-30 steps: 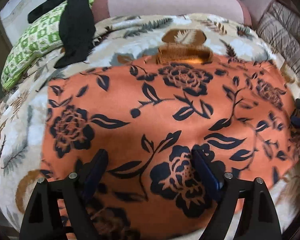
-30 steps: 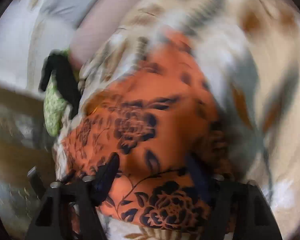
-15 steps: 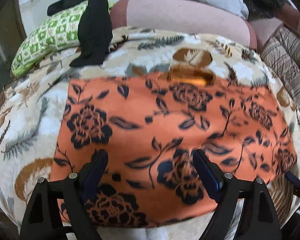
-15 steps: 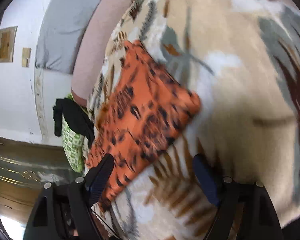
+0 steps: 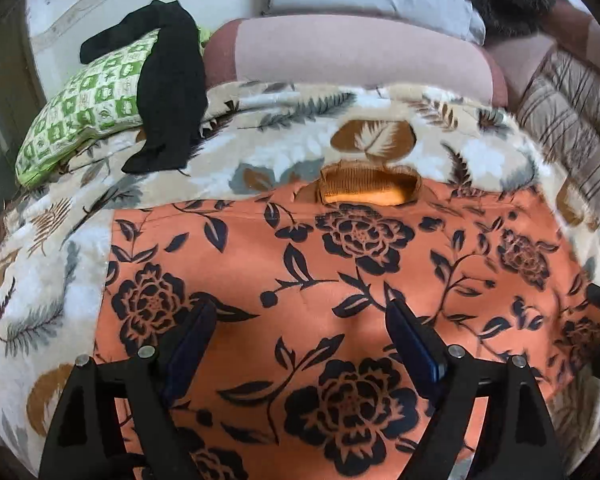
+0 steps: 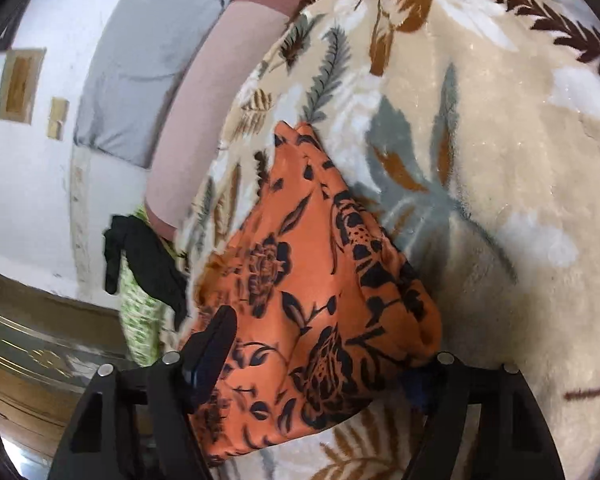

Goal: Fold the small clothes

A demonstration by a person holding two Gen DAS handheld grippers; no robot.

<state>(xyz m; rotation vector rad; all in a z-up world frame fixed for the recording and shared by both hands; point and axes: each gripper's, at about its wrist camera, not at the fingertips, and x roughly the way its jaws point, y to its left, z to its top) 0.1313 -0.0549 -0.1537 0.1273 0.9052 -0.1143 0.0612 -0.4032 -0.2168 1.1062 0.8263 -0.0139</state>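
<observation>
1. Two grippers over one orange cloth (image 5: 340, 280).
2. Left gripper (image 5: 300, 332): jaws wide apart, nothing pinched, hovering above the cloth's near half.
3. Right gripper (image 6: 320, 364): jaws closing, the cloth's bunched end between them; whether the pads press on it, cannot tell.
4. Cloth: spread flat on the leaf-print blanket (image 5: 60, 272), ribbed collar (image 5: 368, 188) at the far edge.
5. Beyond: black garment (image 5: 172, 92) draped over a green pillow (image 5: 92, 96), pink bolster (image 5: 352, 56) behind.
</observation>
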